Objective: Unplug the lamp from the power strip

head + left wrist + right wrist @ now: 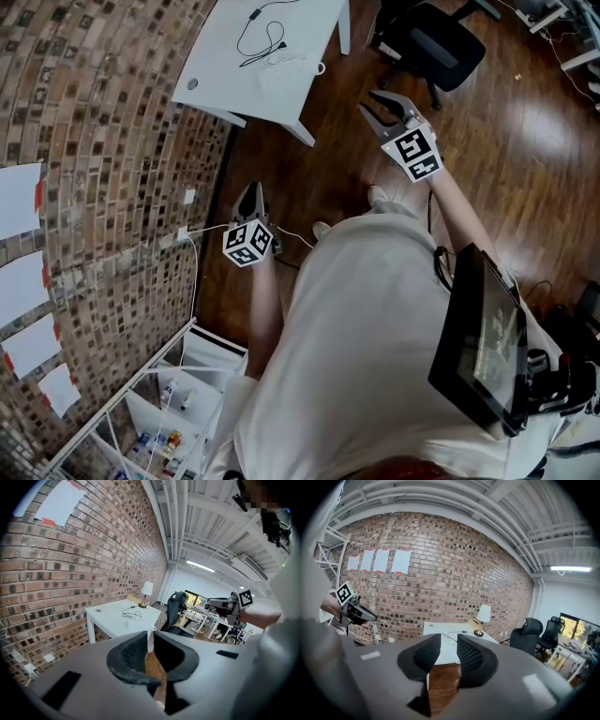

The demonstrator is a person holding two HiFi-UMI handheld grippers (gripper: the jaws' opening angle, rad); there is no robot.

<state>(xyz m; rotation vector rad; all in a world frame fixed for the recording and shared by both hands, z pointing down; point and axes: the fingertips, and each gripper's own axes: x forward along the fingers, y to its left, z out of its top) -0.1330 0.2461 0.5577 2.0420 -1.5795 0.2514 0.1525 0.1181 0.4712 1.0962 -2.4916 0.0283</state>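
A white table stands against the brick wall, a couple of steps ahead of me. A black cord loops across it beside a white power strip. The lamp with its white shade stands at the table's far end, also seen as lamp. My left gripper hangs low over the floor, its jaws a narrow slit apart with nothing in them. My right gripper is held higher and farther forward, open and empty. Both are well short of the table.
A black office chair stands right of the table. A wall outlet with a white cable is low on the brick wall at left. A white wire shelf with small bottles is at lower left. The floor is dark wood.
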